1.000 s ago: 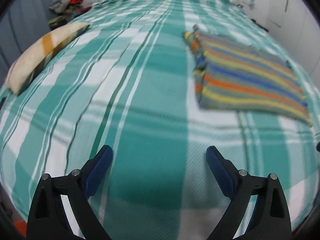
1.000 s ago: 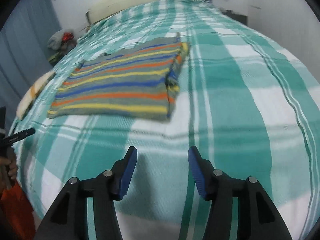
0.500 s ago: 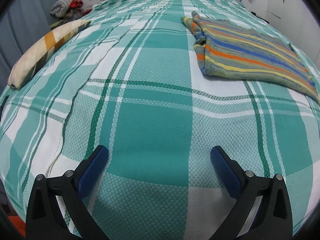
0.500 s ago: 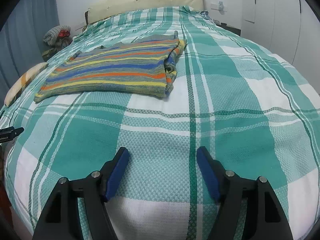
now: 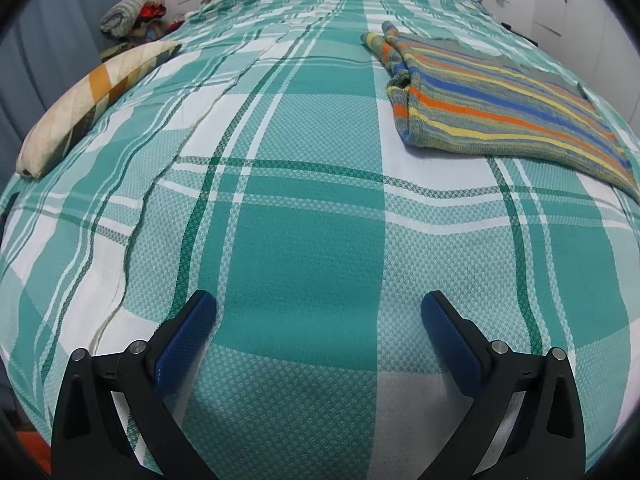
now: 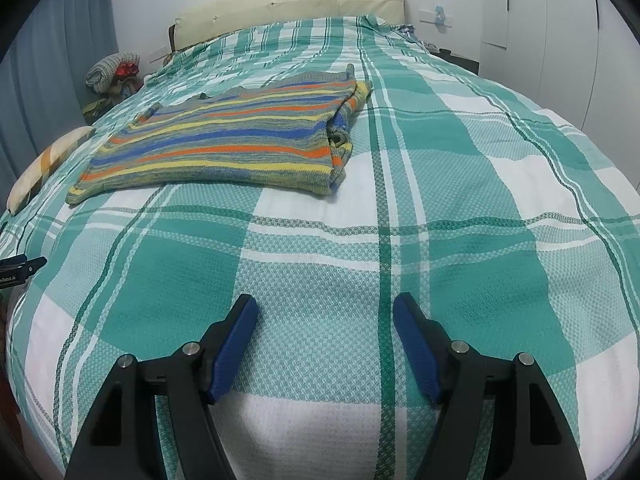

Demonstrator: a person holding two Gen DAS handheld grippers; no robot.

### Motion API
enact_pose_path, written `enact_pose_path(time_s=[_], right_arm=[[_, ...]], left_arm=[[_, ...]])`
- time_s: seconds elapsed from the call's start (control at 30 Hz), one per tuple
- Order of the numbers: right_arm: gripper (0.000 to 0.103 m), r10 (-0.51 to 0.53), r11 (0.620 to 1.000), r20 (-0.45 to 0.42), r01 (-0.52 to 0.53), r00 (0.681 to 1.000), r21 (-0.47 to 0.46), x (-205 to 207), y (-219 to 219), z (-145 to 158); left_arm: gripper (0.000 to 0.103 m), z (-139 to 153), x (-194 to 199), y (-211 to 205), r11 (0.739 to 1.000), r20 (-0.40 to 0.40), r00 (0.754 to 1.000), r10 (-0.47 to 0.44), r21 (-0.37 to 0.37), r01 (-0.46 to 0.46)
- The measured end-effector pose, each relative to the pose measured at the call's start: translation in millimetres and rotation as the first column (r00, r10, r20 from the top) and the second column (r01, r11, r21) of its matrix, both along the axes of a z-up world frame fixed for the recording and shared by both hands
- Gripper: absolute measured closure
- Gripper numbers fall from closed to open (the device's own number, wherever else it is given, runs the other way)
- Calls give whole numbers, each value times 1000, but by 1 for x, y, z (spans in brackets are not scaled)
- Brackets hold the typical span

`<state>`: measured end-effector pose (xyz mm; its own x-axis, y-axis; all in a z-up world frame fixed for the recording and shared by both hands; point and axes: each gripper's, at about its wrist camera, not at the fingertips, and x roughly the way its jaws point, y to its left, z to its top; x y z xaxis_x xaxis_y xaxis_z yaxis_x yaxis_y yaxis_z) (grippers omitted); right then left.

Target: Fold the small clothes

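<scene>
A striped knit sweater (image 5: 500, 100), grey with orange, blue and yellow bands, lies folded flat on the bed; it also shows in the right wrist view (image 6: 224, 144). Its sleeves are tucked at one side. My left gripper (image 5: 318, 312) is open and empty, low over the bedspread near the foot of the bed, well short of the sweater and to its left. My right gripper (image 6: 324, 316) is open and empty, also low over the bedspread, short of the sweater and to its right.
The bed carries a teal and white plaid bedspread (image 5: 312, 240). A cream and orange pillow (image 5: 92, 92) lies at the left edge. A pile of clothes (image 6: 114, 72) sits by the curtain. A headboard (image 6: 288, 4) and white wardrobes (image 6: 560, 32) stand behind.
Both grippers have drawn back and down toward the foot of the bed, so the sweater sits farther off. Both jaws have opened a little wider. The sweater has not moved.
</scene>
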<state>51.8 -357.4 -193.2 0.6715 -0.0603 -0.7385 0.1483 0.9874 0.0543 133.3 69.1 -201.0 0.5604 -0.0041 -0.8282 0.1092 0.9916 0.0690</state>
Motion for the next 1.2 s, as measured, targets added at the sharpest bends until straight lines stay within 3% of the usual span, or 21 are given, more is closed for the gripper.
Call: enact_pose_path(time_s=[0.93, 1.1, 1.2], right_arm=[[30, -43, 998, -48, 40, 998, -48, 10, 9, -2], [29, -59, 998, -63, 59, 996, -9, 9, 5, 1], [29, -58, 995, -114, 67, 992, 80, 7, -6, 14]], left_arm=[[1, 0, -7, -4, 1000, 34, 999, -14, 26, 13], [3, 28, -20, -24, 994, -20, 999, -29, 105, 31], [4, 65, -44, -66, 984, 59, 983, -176, 45, 174]])
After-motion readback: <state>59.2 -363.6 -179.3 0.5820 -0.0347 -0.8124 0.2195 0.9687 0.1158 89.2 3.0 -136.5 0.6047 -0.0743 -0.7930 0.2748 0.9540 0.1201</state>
